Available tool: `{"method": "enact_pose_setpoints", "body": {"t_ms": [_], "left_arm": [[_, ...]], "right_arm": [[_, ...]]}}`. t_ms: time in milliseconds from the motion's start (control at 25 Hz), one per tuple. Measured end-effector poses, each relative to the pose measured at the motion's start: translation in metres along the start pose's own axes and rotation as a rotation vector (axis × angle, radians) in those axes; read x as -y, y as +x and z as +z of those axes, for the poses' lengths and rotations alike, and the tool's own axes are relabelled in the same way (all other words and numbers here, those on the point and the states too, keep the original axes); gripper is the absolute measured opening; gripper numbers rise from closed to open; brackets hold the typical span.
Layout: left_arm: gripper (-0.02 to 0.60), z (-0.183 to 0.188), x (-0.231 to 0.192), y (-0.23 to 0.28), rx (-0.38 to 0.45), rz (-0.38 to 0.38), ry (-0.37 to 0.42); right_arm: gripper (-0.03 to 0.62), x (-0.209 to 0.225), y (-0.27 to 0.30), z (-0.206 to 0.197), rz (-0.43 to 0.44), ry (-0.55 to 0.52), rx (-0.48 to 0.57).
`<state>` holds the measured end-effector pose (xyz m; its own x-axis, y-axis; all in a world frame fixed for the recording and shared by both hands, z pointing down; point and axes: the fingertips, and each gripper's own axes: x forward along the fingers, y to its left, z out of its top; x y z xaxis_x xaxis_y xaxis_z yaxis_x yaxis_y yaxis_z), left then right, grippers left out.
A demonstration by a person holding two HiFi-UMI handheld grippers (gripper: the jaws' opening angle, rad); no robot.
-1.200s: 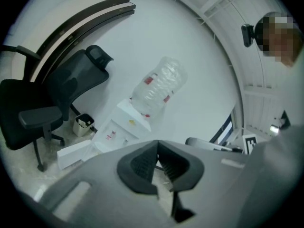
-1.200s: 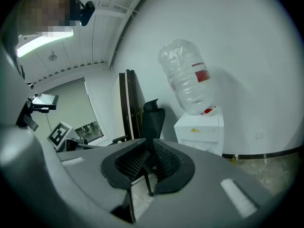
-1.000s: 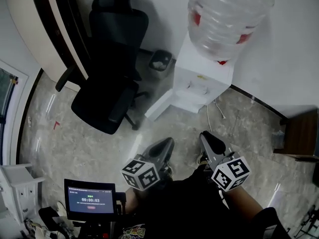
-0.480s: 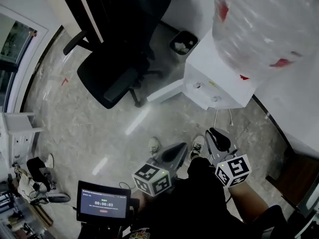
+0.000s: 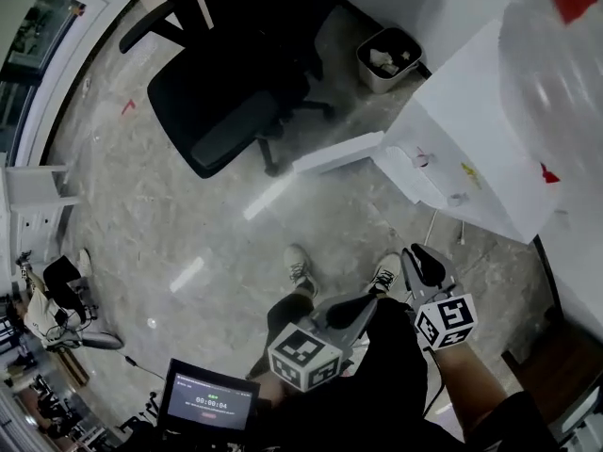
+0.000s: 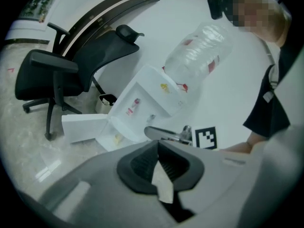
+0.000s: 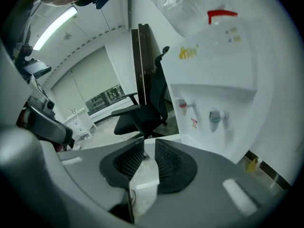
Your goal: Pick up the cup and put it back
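Note:
No cup shows in any view. My left gripper (image 5: pixel 363 301) is held low in front of the person's body, its pads meeting at the tips with nothing between them (image 6: pixel 157 145). My right gripper (image 5: pixel 417 255) is just to its right and points at the white water dispenser (image 5: pixel 471 149). Its jaws have just been opening and stand a narrow gap apart, empty (image 7: pixel 149 144). The dispenser's red tap (image 7: pixel 184 105) and blue tap (image 7: pixel 215 116) are straight ahead of it. The big clear bottle (image 6: pixel 199 51) sits on top of the dispenser.
The dispenser's lower door (image 5: pixel 337 153) hangs open over the marble floor. A black office chair (image 5: pixel 226 111) stands to the left and a small waste bin (image 5: pixel 386 59) behind it. A tablet with a timer (image 5: pixel 209 403) is at the bottom left. The person's shoes (image 5: pixel 300 266) are below.
Both grippers have sunk lower and nearer the dispenser. The head view has tipped, so the dispenser and bottle slid to the upper right and the chair to the upper left.

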<state>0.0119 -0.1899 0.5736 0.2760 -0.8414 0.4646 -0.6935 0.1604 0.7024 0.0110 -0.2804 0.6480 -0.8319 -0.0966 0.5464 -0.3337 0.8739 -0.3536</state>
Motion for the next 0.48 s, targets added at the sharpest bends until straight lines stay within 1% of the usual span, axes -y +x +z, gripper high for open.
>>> {"method": "enact_pose_setpoints", "body": {"t_ms": [120,240,320,400,480], "left_arm": [[0.005,-0.008,-0.039,0.020,-0.003,-0.035,0.063],[0.005,-0.023,-0.068,0.037,-0.027,-0.127,0.111],[0.005,-0.039,-0.083,0.052,-0.023,-0.178,0.148],[0.005,-0.056,-0.103,0.072,-0.005,-0.207,0.155],[0.005,-0.073,-0.127,0.098,0.019,-0.232,0.173]], "right_arm": [[0.080,0.028,0.046,-0.044,-0.093,0.034,-0.011],[0.080,0.053,0.086,-0.084,-0.184,0.092,-0.023],[0.083,0.068,0.111,-0.114,-0.230,0.127,-0.029],[0.086,0.091,0.139,-0.151,-0.276,0.130,-0.038],[0.087,0.126,0.175,-0.188,-0.320,0.111,-0.051]]}}
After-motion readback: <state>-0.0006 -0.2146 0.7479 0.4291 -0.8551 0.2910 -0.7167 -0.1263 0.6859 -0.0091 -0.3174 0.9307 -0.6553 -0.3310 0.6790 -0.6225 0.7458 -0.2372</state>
